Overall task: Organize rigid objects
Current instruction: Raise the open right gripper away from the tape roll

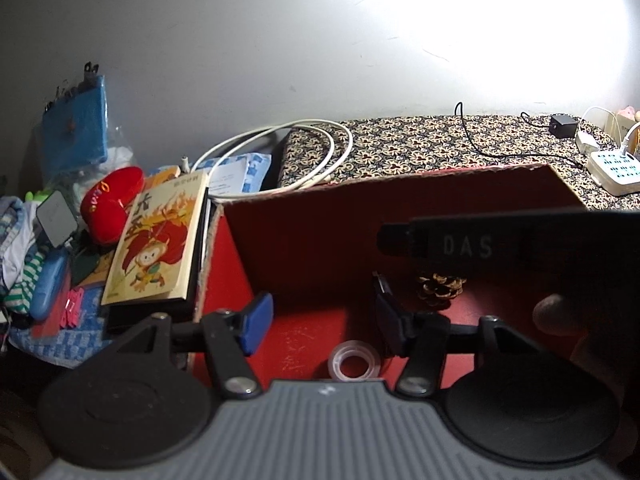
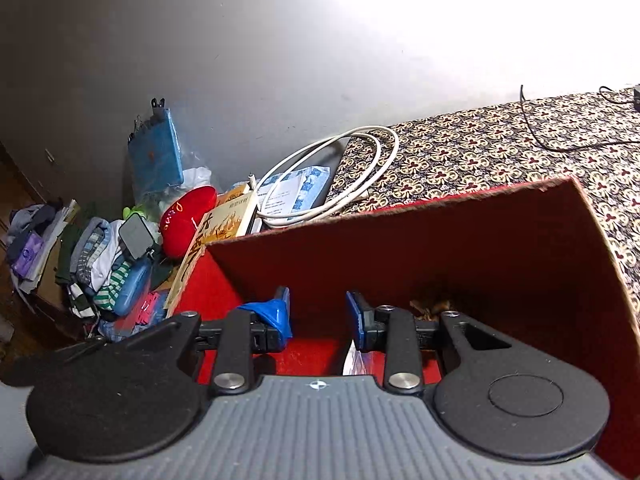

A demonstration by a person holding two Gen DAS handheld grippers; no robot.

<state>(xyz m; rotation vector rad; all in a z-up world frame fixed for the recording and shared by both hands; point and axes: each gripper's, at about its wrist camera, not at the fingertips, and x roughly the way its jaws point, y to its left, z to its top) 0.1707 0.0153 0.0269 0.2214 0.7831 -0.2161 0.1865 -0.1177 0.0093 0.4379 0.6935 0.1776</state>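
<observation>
Both tongs hang over the red box (image 1: 304, 240). The left tongs (image 1: 320, 320) gape wide, holding nothing; the right tongs (image 2: 318, 316) stand partly open, also empty. Inside the box, a tape roll (image 1: 354, 362) lies near its front and a pinecone (image 1: 440, 286) against its back wall.

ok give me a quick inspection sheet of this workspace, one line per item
Surface: patterned cloth under the red box.
Job's things: clear tape roll and pine cone on the box floor.
Clutter: monkey book, red plush, folded clothes left of the box.
Grippers: left tool and right tool both open, empty, inside the box.
Cables: white coil, black lead, power strip.
Surroundings: bare wall.
</observation>
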